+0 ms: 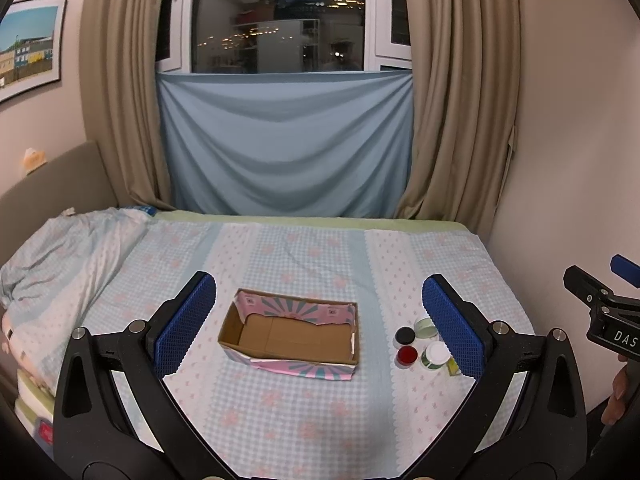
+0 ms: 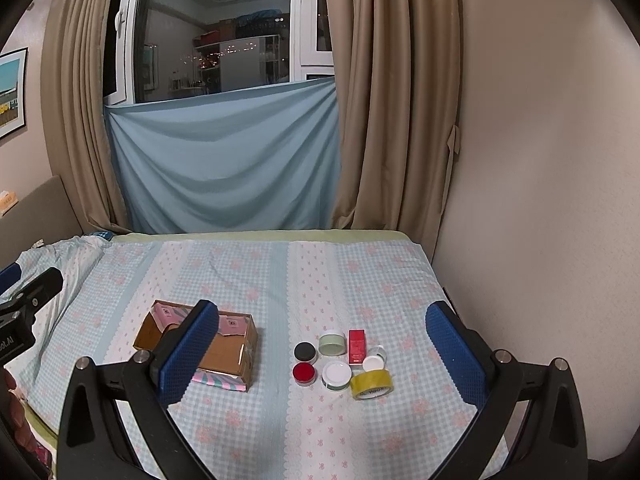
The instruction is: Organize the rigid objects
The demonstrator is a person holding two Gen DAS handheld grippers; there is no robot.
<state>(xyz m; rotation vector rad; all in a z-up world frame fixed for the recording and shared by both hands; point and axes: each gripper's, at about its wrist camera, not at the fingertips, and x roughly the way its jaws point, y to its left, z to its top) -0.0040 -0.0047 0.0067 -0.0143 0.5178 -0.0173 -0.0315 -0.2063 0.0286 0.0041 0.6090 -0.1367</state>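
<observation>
An open, empty cardboard box (image 1: 292, 338) with pink-and-teal wrapping sits mid-bed; in the right wrist view the box (image 2: 224, 354) lies partly behind my left finger. Right of it is a cluster of small items: a black-lidded jar (image 2: 305, 352), a red-lidded jar (image 2: 304, 373), a pale green tin (image 2: 332, 344), a white-lidded jar (image 2: 337, 374), a red box (image 2: 356, 346), a small white cap (image 2: 374, 362) and a yellow tape roll (image 2: 371, 385). My left gripper (image 1: 318, 324) is open and empty, above the box. My right gripper (image 2: 322, 354) is open and empty, above the cluster.
The bed (image 1: 304, 408) has a blue checked sheet with pink flowers. A crumpled blanket (image 1: 60, 248) lies at the left. A wall (image 2: 540, 200) borders the right side, curtains (image 1: 452, 100) and a blue cloth (image 1: 286, 140) the far end.
</observation>
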